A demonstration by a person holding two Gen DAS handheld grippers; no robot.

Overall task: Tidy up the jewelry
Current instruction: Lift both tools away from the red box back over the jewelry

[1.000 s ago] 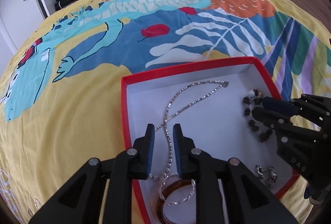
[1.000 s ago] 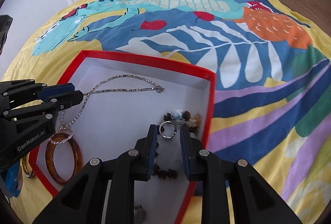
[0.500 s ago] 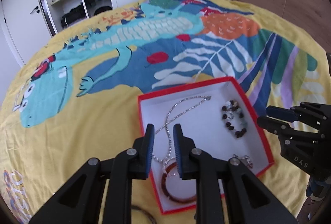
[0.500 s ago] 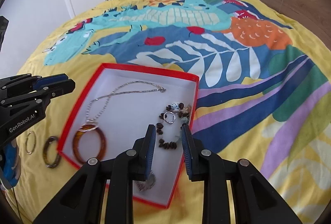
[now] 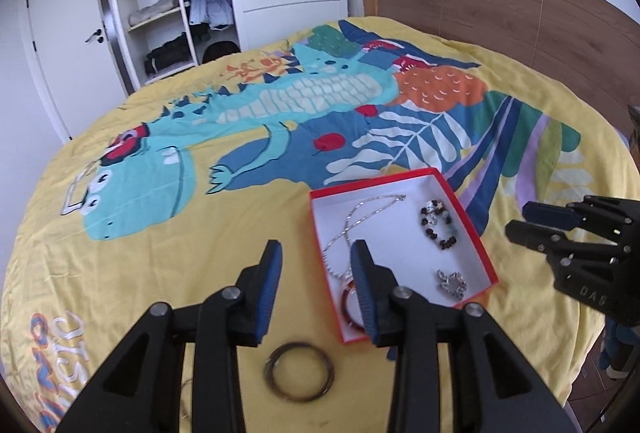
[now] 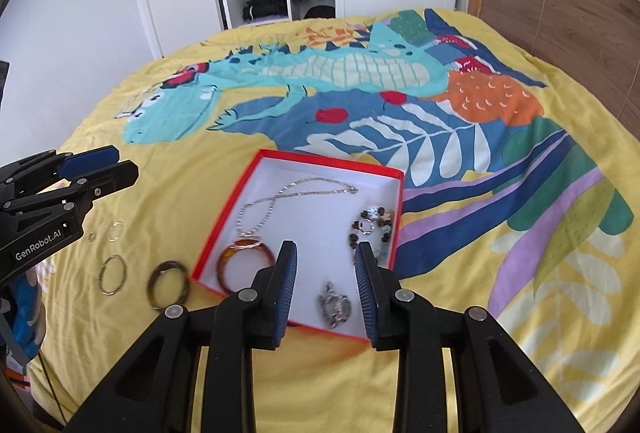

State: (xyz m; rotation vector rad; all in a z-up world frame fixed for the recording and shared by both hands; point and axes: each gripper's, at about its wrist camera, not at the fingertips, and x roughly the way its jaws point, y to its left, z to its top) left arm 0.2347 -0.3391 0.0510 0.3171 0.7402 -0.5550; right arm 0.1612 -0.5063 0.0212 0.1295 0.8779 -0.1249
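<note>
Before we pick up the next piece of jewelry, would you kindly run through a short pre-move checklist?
1. Left tool empty, jaws just opened: ok.
2. Right tool empty, jaws just opening: ok.
3. Red box flat on the bed, unobstructed: ok.
4. Necklace, beaded bracelet and amber bangle inside box: ok.
5. Dark bangle and thin hoop boxed: not ok, on the bedspread.
6. Small rings reachable: cannot tell.

Box (image 6: pixel 394 175) on bedspread (image 6: pixel 500 253); necklace (image 6: pixel 280 199), bracelet (image 6: pixel 370 229) inside; bangles (image 6: pixel 168 285) left of box
</note>
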